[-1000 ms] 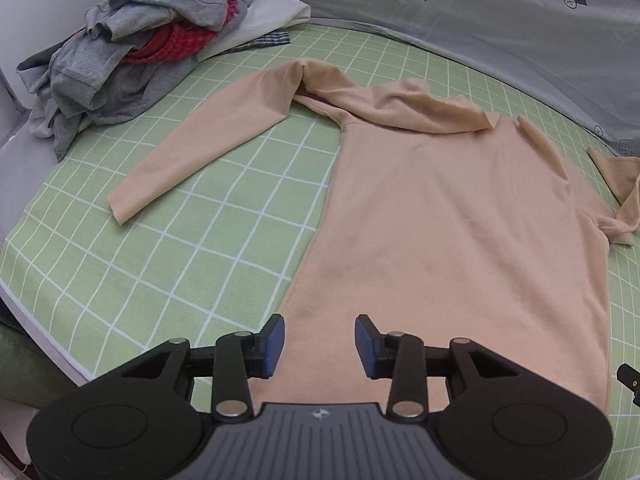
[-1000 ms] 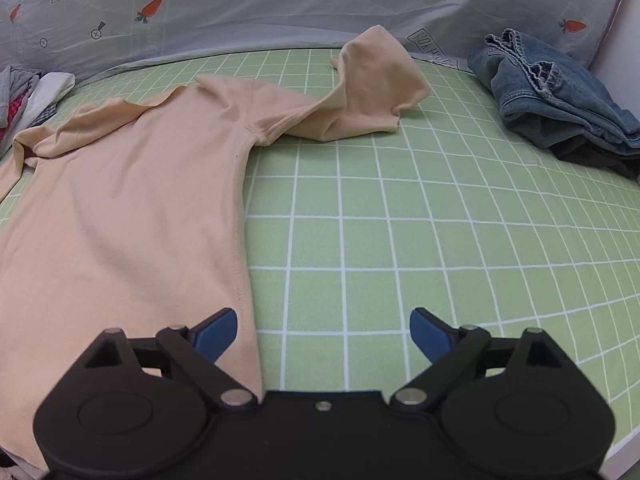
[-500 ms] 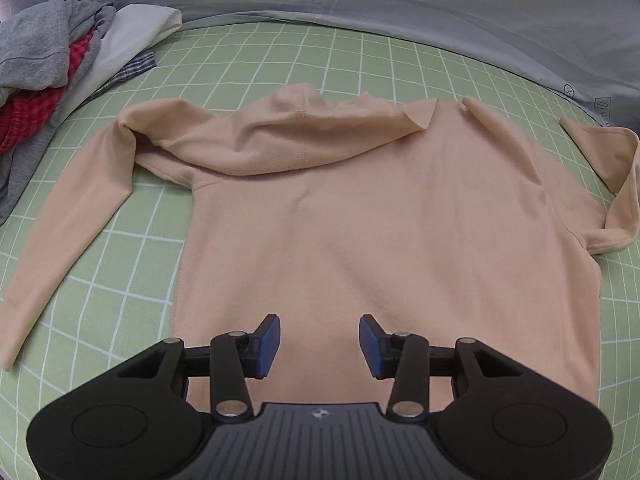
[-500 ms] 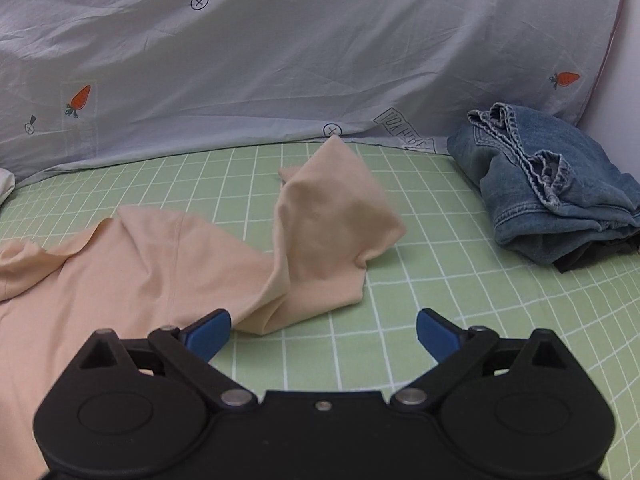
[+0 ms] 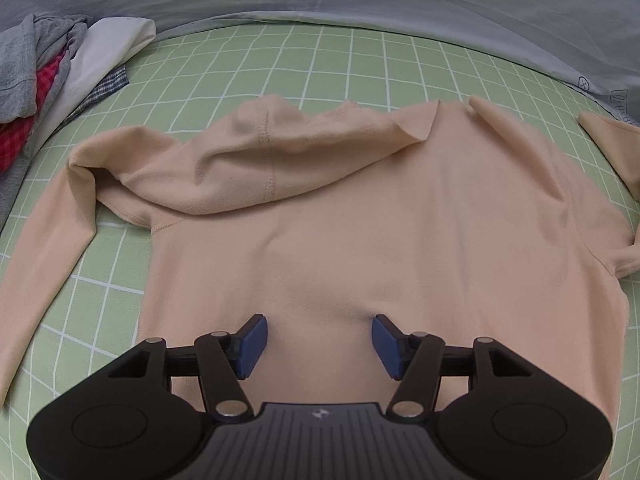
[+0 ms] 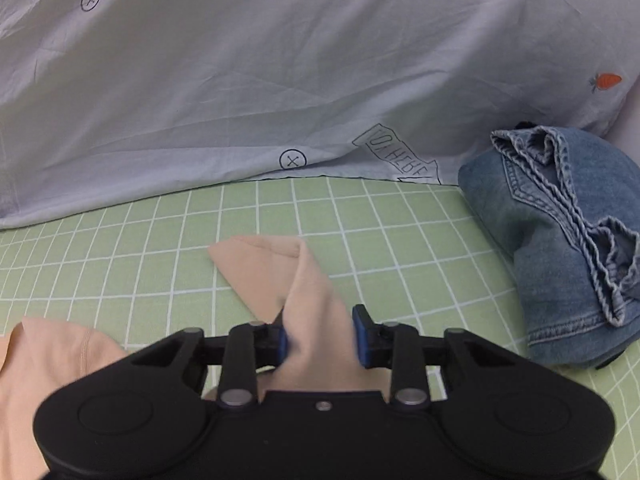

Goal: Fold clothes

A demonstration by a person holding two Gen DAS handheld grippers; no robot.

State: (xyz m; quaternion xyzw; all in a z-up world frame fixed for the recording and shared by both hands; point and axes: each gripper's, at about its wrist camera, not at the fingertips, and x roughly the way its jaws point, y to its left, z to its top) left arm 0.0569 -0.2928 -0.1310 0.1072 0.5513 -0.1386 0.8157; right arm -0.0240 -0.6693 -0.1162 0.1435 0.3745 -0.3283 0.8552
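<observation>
A beige long-sleeved top (image 5: pixel 360 220) lies flat on the green checked sheet (image 5: pixel 340 64), its neck part folded down over the chest. My left gripper (image 5: pixel 318 346) is open and hovers over the lower middle of the top. In the right wrist view the top's right sleeve (image 6: pixel 280 276) lies bunched on the sheet. My right gripper (image 6: pixel 322 340) has its blue pads on either side of a raised fold of that sleeve, with the jaws narrowed around it.
A pile of grey, red and white clothes (image 5: pixel 44 64) lies at the far left. Folded blue jeans (image 6: pixel 568 240) lie at the right. A pale grey printed quilt (image 6: pixel 280 80) runs along the back edge of the sheet.
My right gripper moved forward to the sleeve and its jaws closed in around the fold. My left gripper moved further over the top's body and opened wider.
</observation>
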